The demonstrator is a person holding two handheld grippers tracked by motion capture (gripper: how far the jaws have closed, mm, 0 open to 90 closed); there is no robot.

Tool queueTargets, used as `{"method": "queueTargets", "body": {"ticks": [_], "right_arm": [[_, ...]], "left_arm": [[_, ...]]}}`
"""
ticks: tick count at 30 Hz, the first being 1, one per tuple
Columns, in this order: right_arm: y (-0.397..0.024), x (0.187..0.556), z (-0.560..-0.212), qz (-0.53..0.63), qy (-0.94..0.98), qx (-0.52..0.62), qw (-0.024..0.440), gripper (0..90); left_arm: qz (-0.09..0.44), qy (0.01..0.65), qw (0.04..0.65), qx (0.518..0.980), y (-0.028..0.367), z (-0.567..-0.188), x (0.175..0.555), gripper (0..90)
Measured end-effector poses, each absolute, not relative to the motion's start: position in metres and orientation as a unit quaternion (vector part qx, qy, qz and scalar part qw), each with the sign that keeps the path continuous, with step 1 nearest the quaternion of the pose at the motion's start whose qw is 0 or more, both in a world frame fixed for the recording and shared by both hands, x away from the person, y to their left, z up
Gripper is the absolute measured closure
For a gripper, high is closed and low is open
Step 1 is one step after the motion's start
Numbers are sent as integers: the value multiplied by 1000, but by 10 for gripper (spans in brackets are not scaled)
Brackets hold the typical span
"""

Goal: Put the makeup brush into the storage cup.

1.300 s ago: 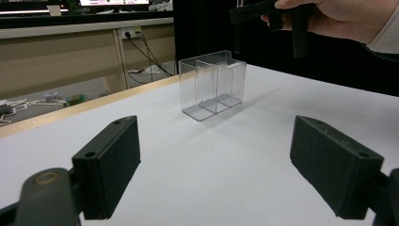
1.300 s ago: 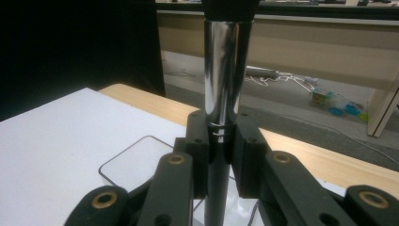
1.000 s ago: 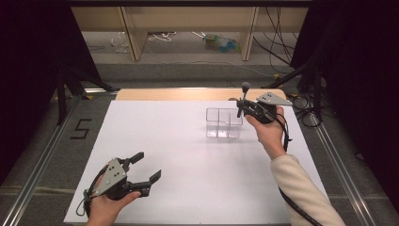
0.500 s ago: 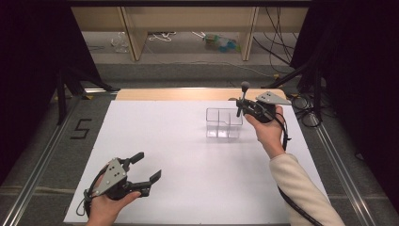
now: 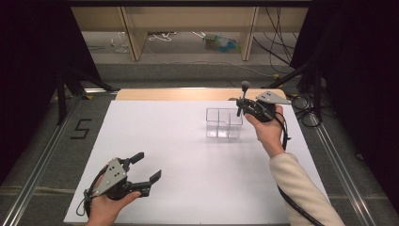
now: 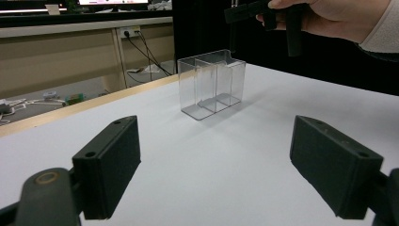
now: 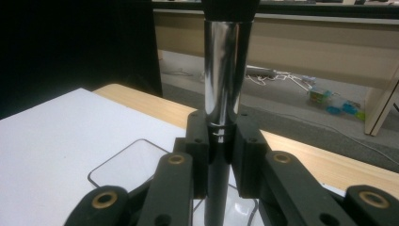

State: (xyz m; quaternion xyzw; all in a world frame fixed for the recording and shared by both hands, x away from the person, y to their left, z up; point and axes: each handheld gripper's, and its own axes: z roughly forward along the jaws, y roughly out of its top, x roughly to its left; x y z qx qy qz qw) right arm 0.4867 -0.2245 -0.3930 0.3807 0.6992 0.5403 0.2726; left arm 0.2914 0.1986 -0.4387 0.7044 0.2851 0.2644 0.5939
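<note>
A white, matte table (image 5: 188,155) carries a clear plastic box (image 5: 224,123), square-cornered with thin inner dividers, standing upright near the far right edge. The right gripper (image 5: 244,107), held just above and beside the box's right side, has its black jaws clenched on a slim upright rod (image 7: 221,80); the rod is glossy chrome in its middle stretch, black above and below, and topped by a small dark ball. Near the front left corner, the left gripper (image 5: 146,172) hovers with its blocky matte black jaws released wide, nothing between them.
</note>
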Motion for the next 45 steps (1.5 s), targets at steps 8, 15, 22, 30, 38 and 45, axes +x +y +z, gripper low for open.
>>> {"method": "queueTargets", "body": {"ticks": [8, 15, 22, 30, 38, 45], "right_arm": [[-224, 488, -394, 533, 703, 383, 273, 794], [-223, 489, -397, 535, 702, 383, 272, 794], [-223, 489, -398, 534, 703, 385, 270, 794], [-223, 489, -399, 526, 708, 386, 269, 794], [-222, 490, -402, 528, 708, 385, 269, 794], [-222, 490, -404, 524, 711, 387, 266, 794]], "left_arm": [[262, 290, 595, 703, 198, -439, 291, 167], [262, 290, 595, 702, 198, -439, 291, 167], [264, 286, 594, 704, 199, -439, 291, 167], [264, 285, 594, 704, 199, -439, 291, 168], [265, 286, 594, 704, 199, -439, 291, 167], [264, 287, 594, 704, 199, -439, 291, 168]]}}
